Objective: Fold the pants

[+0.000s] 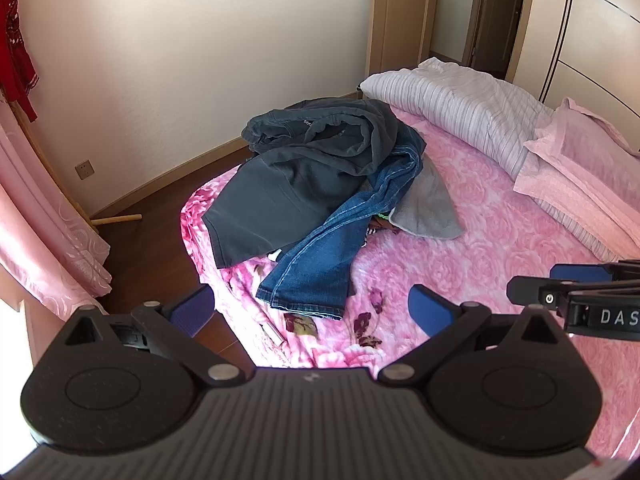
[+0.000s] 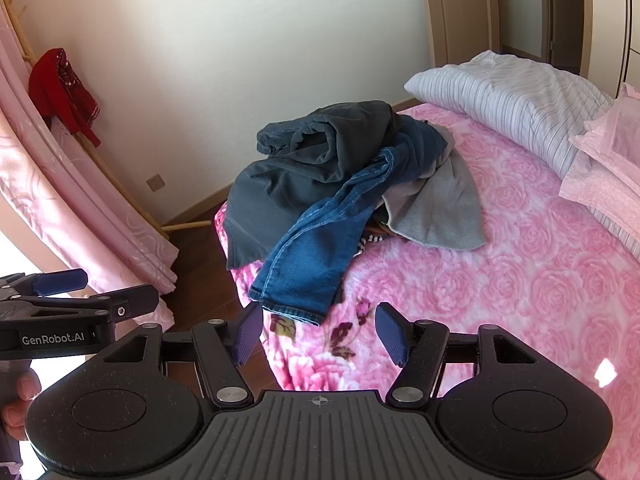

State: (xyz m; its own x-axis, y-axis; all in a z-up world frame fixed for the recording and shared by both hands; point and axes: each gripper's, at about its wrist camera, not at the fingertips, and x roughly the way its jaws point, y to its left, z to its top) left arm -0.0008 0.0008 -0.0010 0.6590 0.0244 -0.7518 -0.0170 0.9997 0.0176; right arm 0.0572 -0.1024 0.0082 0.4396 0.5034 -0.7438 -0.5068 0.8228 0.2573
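Observation:
A heap of clothes lies on the pink floral bed [image 1: 500, 232] [image 2: 520, 264] near its left corner. Blue jeans [image 1: 340, 240] [image 2: 316, 248] trail from the heap, one leg hem pointing toward me. Dark grey-blue pants [image 1: 304, 160] [image 2: 304, 160] are crumpled on top and spread left. A grey garment [image 1: 428, 204] [image 2: 440, 208] lies under them on the right. My left gripper [image 1: 312, 308] hovers open just short of the jeans hem. My right gripper [image 2: 320, 332] is open too, right before that hem. Nothing is between either pair of fingers.
A striped pillow [image 1: 460, 108] [image 2: 512, 96] and a pink pillow [image 1: 580, 172] lie at the head of the bed. Pink curtains [image 1: 44, 216] [image 2: 80, 200] and a wooden rack with a red garment [image 2: 64, 88] stand left. Dark wood floor [image 1: 148, 232] borders the bed's edge.

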